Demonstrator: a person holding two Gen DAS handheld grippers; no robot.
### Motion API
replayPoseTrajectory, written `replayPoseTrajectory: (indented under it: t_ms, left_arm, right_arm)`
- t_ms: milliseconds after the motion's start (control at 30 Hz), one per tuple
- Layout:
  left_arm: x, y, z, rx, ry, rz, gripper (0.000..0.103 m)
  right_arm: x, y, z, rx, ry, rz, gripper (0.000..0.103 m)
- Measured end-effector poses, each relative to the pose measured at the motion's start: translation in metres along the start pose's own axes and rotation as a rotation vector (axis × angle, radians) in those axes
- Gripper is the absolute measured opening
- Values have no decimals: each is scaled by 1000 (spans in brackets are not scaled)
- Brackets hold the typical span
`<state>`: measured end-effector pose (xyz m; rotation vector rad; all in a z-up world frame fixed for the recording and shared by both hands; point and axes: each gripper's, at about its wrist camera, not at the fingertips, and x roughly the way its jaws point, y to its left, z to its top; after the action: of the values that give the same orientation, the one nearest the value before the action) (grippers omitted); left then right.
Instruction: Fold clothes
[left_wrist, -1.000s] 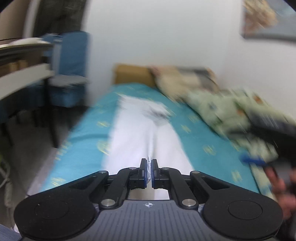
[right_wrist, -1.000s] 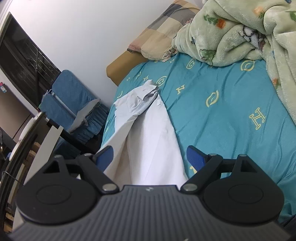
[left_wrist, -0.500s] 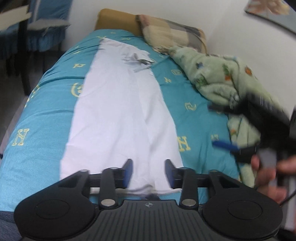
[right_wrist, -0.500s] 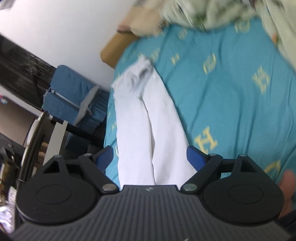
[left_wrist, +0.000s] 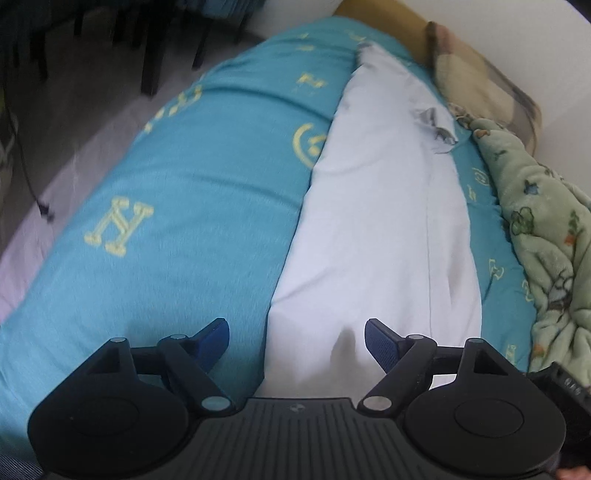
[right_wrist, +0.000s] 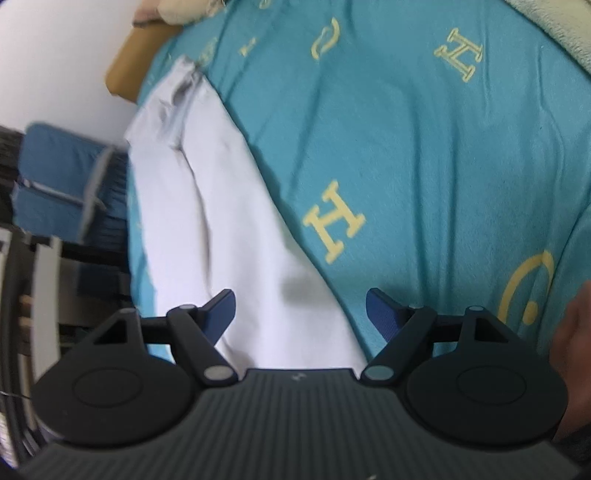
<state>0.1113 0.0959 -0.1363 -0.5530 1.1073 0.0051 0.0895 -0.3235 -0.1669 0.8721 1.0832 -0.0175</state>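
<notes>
Near hem of the white garment hidden behind both gripper bodies; chair blurred, cut off

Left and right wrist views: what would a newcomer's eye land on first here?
A long white garment lies lengthwise on the teal bedsheet with yellow letter motifs, its near end just ahead of both grippers. The left gripper and right gripper hover with jaws wide apart, holding nothing. A green patterned blanket is heaped along the bed's right side.
</notes>
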Motion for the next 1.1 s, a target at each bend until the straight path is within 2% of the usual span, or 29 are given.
replayPoseTrajectory:
  t_ms: [67, 267, 333, 367, 433, 467, 500, 533, 567, 700, 967, 1100]
  left_arm:
    - [1, 3, -2, -16, 3, -4, 80]
    - [0, -4, -13, 8, 15, -7, 74]
    - [-3, -2, -15, -8, 22, -25, 66]
    - [-5, 0, -16, -23, 26, -40, 62]
    - [-8, 3, -17, -55, 32, -70, 33]
    - [-10, 5, -18, -70, 36, -85, 22]
    - [-12, 7, -18, -86, 39, -100, 9]
    - [-14, 9, -19, -102, 42, -115, 6]
    - [-16, 10, -20, -118, 46, -130, 5]
    - [-23, 18, -22, -181, 59, -190, 4]
    - [-90, 6, -22, -248, -57, -341, 3]
    - [-124, 3, -28, -268, -93, -418, 3]
  right_arm:
    - [7, 3, -4, -27, 16, -23, 70]
    - [9, 5, -17, -58, 80, 13, 70]
    - [9, 7, -22, -64, 106, 24, 66]
    - [9, 9, -25, -70, 116, 22, 60]
    - [11, 13, -32, -86, 137, 18, 48]
    - [11, 15, -35, -98, 143, 10, 37]
    - [11, 16, -37, -108, 145, -1, 20]
    - [10, 17, -39, -117, 146, -11, 10]
    - [8, 18, -41, -128, 141, -14, 7]
    - [-11, 25, -44, -160, 90, 25, 7]
    - [-83, 35, -39, -188, -41, 192, 5]
    - [-116, 33, -36, -174, -93, 229, 5]
